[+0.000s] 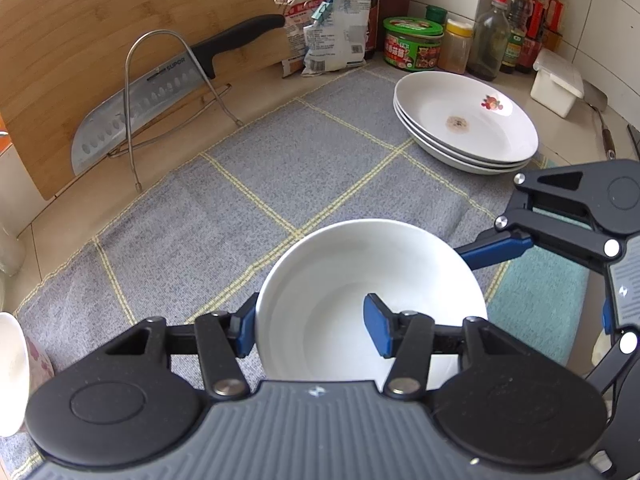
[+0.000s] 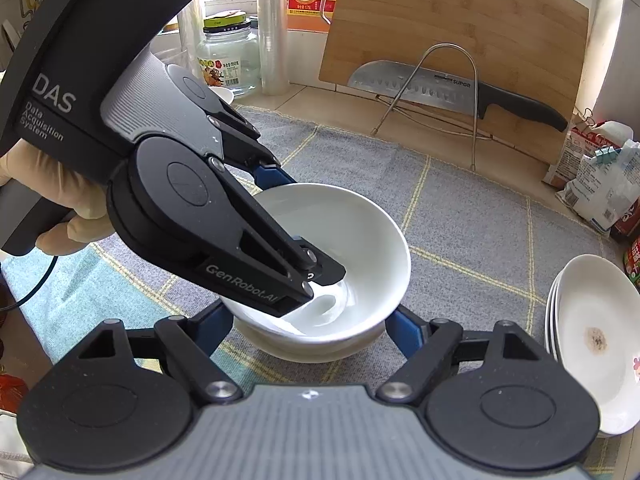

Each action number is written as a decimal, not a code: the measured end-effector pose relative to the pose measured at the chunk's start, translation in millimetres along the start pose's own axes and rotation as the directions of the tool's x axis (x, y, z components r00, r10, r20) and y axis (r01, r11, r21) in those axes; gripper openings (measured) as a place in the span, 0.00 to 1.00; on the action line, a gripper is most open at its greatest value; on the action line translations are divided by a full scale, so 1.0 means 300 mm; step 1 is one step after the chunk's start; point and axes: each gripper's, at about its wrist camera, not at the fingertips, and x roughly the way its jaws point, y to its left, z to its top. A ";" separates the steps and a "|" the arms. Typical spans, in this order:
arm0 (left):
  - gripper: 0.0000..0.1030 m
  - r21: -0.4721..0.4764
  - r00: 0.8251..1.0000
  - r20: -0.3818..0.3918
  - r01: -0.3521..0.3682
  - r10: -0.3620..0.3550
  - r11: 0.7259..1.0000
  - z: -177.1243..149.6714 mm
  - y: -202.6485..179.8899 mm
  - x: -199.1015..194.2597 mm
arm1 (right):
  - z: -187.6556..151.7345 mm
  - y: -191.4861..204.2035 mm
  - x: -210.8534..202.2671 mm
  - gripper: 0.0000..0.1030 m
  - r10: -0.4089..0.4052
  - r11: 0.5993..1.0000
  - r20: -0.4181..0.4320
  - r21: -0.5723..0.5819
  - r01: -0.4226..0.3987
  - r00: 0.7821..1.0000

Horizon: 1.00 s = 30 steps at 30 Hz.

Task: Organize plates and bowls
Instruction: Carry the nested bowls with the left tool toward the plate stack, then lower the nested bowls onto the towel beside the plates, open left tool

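A white bowl (image 1: 340, 276) hangs tilted over a second white bowl (image 2: 304, 350) on the grey towel. My left gripper (image 1: 312, 328) is shut on the upper bowl's near wall, with one finger inside and one outside. From the right wrist view the left gripper (image 2: 294, 220) reaches in from the upper left. My right gripper (image 2: 310, 324) straddles the lower bowl, and its fingers (image 2: 402, 330) rest against both sides. One right finger (image 1: 496, 250) shows beside the bowl in the left wrist view. A stack of three white plates (image 1: 464, 120) (image 2: 596, 340) sits to the right; the top one has a brown stain.
A cleaver (image 1: 132, 108) rests in a wire rack (image 2: 452, 92) against a bamboo board (image 1: 100, 40) at the back. Sauce bottles (image 1: 532, 20), jars (image 1: 414, 42) and packets (image 1: 336, 20) line the corner. A white lidded box (image 1: 556, 84) stands near the plates. A teal cloth (image 1: 540, 300) lies under my right gripper.
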 end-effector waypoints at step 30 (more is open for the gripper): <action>0.85 -0.072 0.993 0.100 -0.053 0.060 0.996 -0.015 0.027 -0.073 | 0.002 0.007 -0.030 1.00 -0.001 0.999 0.057 -0.043 0.004 0.998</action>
